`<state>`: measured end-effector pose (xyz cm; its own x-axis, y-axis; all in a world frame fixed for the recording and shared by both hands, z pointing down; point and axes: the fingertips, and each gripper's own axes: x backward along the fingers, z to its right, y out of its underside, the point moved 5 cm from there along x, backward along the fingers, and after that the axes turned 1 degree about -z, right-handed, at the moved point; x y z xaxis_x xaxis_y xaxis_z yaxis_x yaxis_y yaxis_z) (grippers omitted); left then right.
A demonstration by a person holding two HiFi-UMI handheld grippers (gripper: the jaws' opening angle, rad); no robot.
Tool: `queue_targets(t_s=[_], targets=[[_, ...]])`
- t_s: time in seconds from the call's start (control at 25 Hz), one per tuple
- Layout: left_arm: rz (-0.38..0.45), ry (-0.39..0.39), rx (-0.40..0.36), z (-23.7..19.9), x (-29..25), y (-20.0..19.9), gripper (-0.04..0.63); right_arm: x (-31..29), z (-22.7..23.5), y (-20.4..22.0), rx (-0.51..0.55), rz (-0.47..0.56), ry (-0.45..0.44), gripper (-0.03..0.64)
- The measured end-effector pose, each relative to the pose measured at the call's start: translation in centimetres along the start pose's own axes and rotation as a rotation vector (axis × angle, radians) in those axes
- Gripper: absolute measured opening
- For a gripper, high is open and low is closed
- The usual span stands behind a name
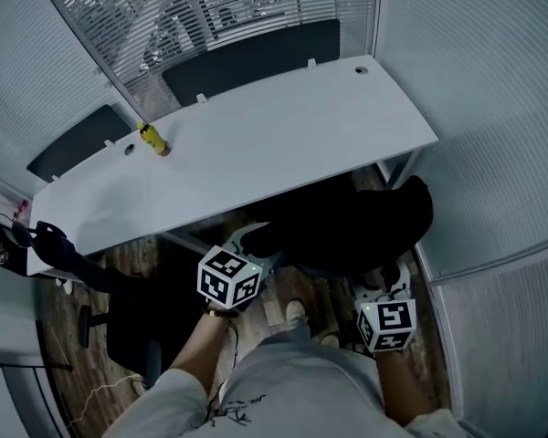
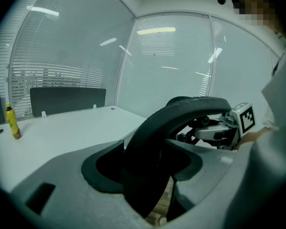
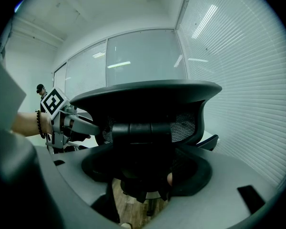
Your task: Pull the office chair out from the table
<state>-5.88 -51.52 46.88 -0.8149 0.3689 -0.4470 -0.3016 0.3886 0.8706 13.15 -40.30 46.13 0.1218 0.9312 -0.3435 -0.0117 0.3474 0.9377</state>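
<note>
The black office chair (image 1: 365,222) stands at the right end of the white table (image 1: 283,135), its seat partly under the tabletop. My left gripper (image 1: 254,243) is shut on the left end of the chair's curved top bar (image 2: 181,113), which runs between the jaws of that gripper (image 2: 148,163). My right gripper (image 1: 384,279) is shut on the chair's back at its dark central mount (image 3: 143,128), below the mesh headrest (image 3: 148,101). Each gripper shows in the other's view: the right gripper (image 2: 219,130) and the left gripper (image 3: 83,125).
A yellow bottle (image 1: 153,140) stands on the table's far left. Dark panels (image 1: 256,57) line the table's back edge. Glass walls with blinds close in behind and at the right (image 1: 493,135). A second black chair (image 1: 128,322) stands at the left on the wooden floor.
</note>
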Motion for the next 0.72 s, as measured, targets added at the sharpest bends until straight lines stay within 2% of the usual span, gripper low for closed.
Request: queue_targets(t_s=[0.72], targets=[[0.006,-0.023,0.008,4.9,2.0,2.0,0.253,5.1,-0.3,1.7,0.003,0.004,-0.006,0.276]])
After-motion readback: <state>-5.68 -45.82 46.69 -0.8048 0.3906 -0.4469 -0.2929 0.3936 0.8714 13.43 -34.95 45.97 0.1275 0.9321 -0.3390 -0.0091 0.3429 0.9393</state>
